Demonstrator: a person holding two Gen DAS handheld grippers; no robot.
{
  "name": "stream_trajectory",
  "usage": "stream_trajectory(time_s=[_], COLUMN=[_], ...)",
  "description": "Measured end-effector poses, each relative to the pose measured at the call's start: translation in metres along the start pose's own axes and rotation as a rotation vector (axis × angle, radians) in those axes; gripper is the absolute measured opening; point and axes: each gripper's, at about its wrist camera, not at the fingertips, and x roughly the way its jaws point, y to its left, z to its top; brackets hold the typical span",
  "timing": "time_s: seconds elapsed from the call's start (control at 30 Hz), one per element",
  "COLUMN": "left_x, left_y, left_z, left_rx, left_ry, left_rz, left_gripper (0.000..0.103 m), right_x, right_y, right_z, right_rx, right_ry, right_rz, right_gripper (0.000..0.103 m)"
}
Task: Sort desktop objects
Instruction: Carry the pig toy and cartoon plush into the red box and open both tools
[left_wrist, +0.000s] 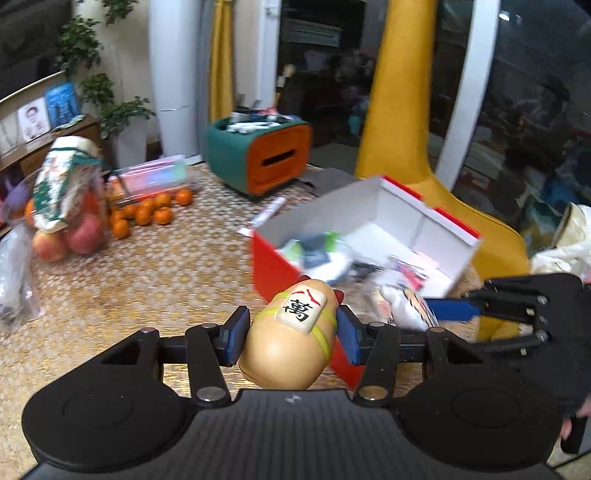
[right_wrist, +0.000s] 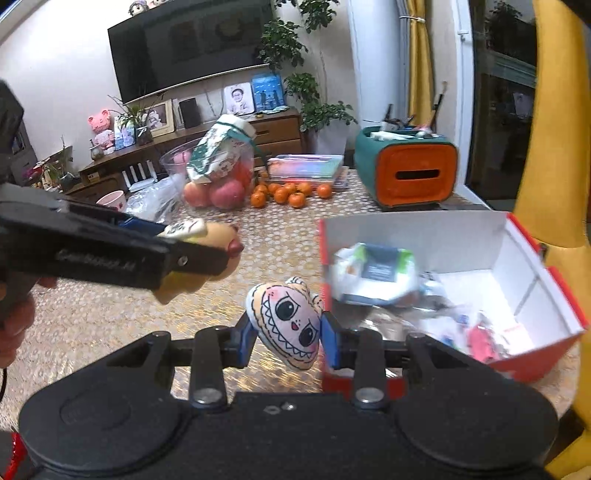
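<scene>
- Our left gripper (left_wrist: 291, 334) is clenched about halfway on a tan, egg-shaped toy figure with a white mahjong tile on top (left_wrist: 291, 332), blue pads pressing both its sides.
- Our right gripper (right_wrist: 290, 338) is squeezed narrow around a flat plush face with cartoon eyes and jagged teeth (right_wrist: 291, 323).
- Both toys hang above the gold-patterned tabletop (left_wrist: 147, 266), just short of the red cardboard box with white interior (right_wrist: 517, 258).
- We judge the smooth, rounded figure may slip free.
- The two grippers crowd together, so we risk a collision at the box's near wall.
</scene>
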Motion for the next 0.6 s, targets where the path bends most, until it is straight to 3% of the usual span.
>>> stream_trajectory(time_s=[0.3, 0.6], left_x=[0.028, 0.069], left_y=[-0.059, -0.088], left_z=[0.01, 0.024], left_rx=[0.076, 0.141], left_ry=[0.028, 0.034], left_rz=[-0.067, -0.04], left_gripper=[0.05, 0.05], right_x=[-0.016, 0.003], right_y=[-0.073, -0.128], right_z=[-0.005, 0.003], right_rx=[0.056, 0.105], right_ry=[0.003, 0.003], right_rz=[-0.103, -0.167], right_gripper=[0.036, 0.036])
